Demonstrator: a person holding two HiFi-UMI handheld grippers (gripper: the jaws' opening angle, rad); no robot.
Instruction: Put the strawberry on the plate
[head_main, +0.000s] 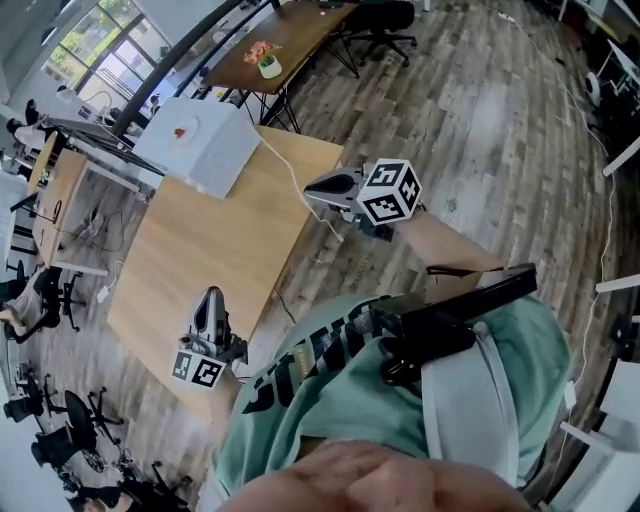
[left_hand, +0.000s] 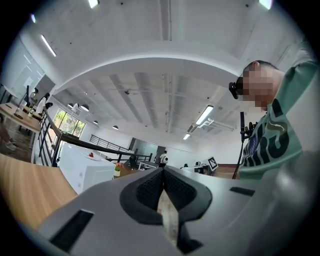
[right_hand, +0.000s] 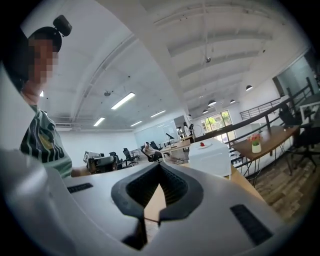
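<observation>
A small red strawberry (head_main: 181, 132) lies on a white plate (head_main: 186, 137) on top of a white box at the far end of the wooden table (head_main: 200, 250). The strawberry (right_hand: 202, 144) and plate (right_hand: 205, 146) also show far off in the right gripper view, and the strawberry (left_hand: 90, 155) is a red speck in the left gripper view. My left gripper (head_main: 210, 294) hovers by the table's near edge, shut and empty, with its jaws (left_hand: 163, 171) pressed together. My right gripper (head_main: 311, 190) hangs at the table's right edge, with its jaws (right_hand: 160, 166) meeting at the tips and holding nothing.
The white box (head_main: 205, 150) stands at the table's far end, and a white cable (head_main: 292, 178) runs from it over the right edge. Beyond it is a dark table (head_main: 290, 35) with a flower pot (head_main: 268, 64). Desks and office chairs (head_main: 40, 290) crowd the left.
</observation>
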